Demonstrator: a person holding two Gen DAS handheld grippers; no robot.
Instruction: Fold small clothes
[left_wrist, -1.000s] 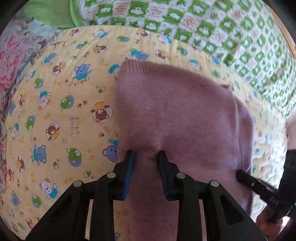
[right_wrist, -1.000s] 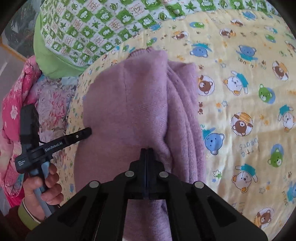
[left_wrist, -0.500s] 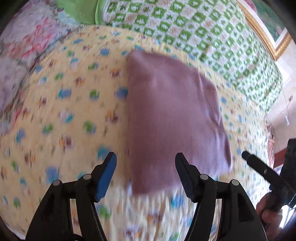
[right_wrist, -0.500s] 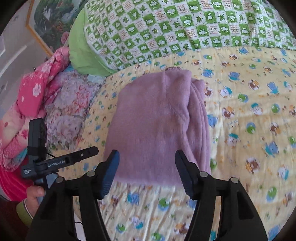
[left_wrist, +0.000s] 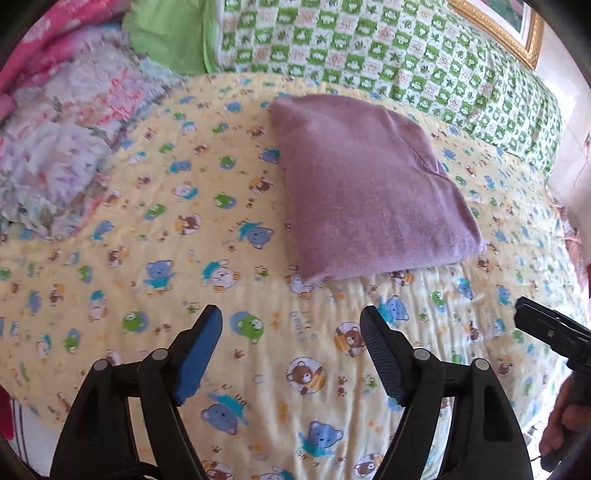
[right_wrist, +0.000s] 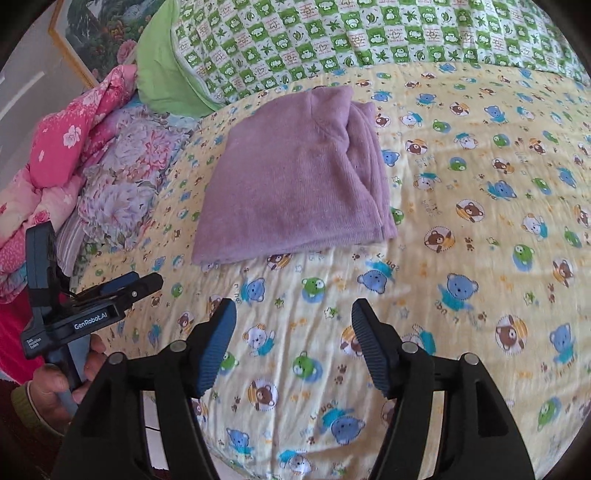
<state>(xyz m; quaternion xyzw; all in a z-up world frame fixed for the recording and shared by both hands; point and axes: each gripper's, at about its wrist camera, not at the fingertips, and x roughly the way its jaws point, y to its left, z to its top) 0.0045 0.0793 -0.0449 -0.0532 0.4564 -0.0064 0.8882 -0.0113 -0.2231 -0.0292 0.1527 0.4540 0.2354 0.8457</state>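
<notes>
The folded purple sweater (left_wrist: 369, 184) lies on the bed (left_wrist: 147, 258), ahead of both tongs and apart from them. Left tongs (left_wrist: 291, 354) and right tongs (right_wrist: 293, 341) gape wide, empty. Bare sheet surrounds the sweater; pillows (right_wrist: 332, 33) border its far edge.

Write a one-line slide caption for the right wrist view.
Open right hand-held gripper hangs above the yellow bear-print bedsheet, apart from the folded purple knit garment.

My left gripper (left_wrist: 291, 339) hangs spread wide over the bear-print sheet (left_wrist: 147, 236); nothing sits between its fingers. The folded purple garment (left_wrist: 365, 188) lies farther off, untouched.
</notes>
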